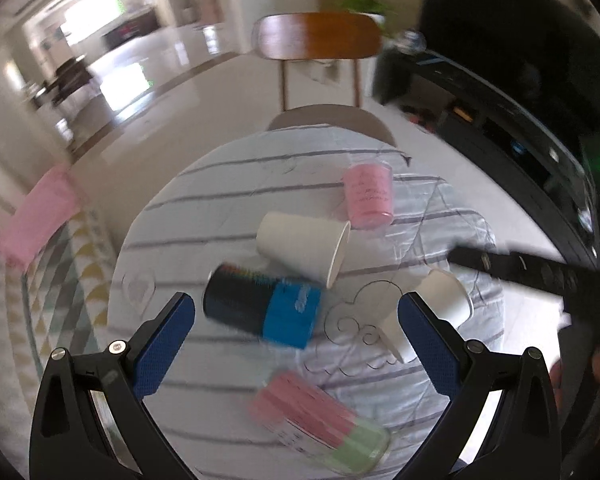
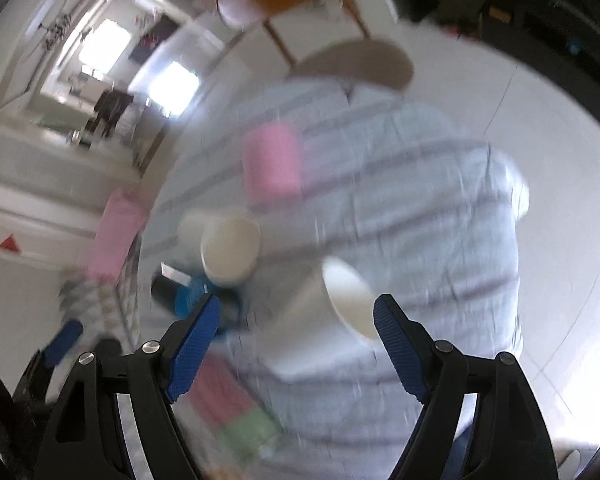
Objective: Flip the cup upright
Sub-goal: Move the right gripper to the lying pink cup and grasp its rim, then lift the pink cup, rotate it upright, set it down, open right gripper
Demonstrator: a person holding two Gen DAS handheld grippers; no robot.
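Several cups lie on their sides on a striped cloth (image 1: 228, 200). A white paper cup (image 1: 304, 246) lies mid-table, a black and blue cup (image 1: 260, 306) in front of it. A second white paper cup (image 1: 440, 306) lies at the right, a pink and green cup (image 1: 320, 420) at the front. A pink cup (image 1: 368, 194) stands at the back. My left gripper (image 1: 296, 316) is open above the black and blue cup. My right gripper (image 2: 296, 316) is open and empty, with the second white cup (image 2: 340, 300) between its fingers, mouth towards the camera. The right view is blurred.
A wooden chair (image 1: 320, 36) stands behind the round table. A black cabinet (image 1: 500, 100) runs along the right. A pink box (image 1: 40, 212) lies on a patterned rug at the left. The right gripper's arm (image 1: 540, 272) reaches in from the right.
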